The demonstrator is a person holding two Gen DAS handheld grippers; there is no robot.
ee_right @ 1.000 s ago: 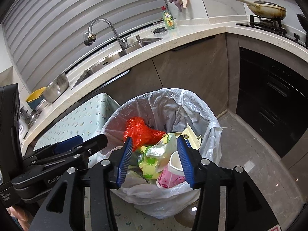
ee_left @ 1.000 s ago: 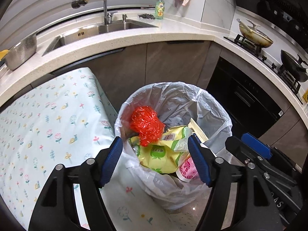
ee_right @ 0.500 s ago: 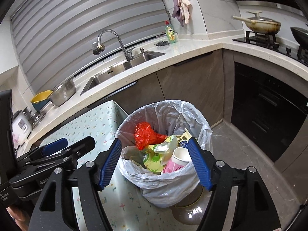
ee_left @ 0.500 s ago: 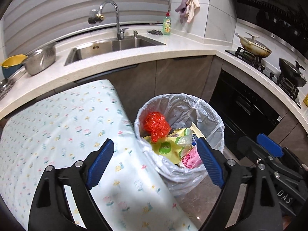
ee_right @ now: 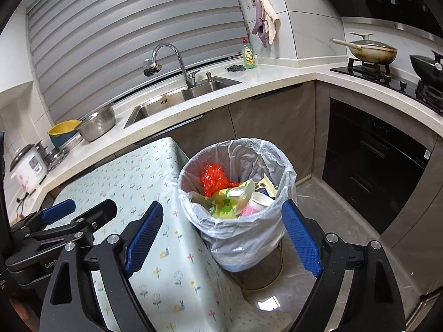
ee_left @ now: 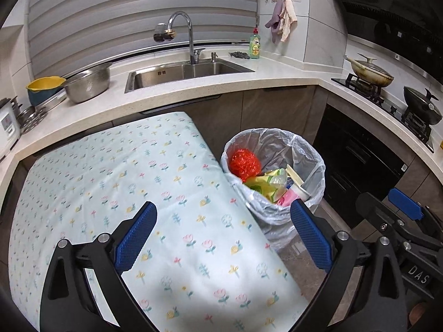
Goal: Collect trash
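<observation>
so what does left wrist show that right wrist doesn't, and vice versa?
Left wrist only: the left tongs head-on, jaws opening, nothing between them.

Right wrist only: the right tongs head-on, jaws opening and empty; a rice cooker on the counter; the bin's base on the floor.

Both: lined trash bin with red bag and pink cup, floral tablecloth, sink.

Domestic kitchen — steel sink [ee_left: 191, 73] with faucet [ee_left: 182, 31], gas hob [ee_left: 387, 102] carrying pans [ee_left: 369, 73], rice cooker [ee_right: 27, 166], lined trash bin [ee_right: 238, 182].
</observation>
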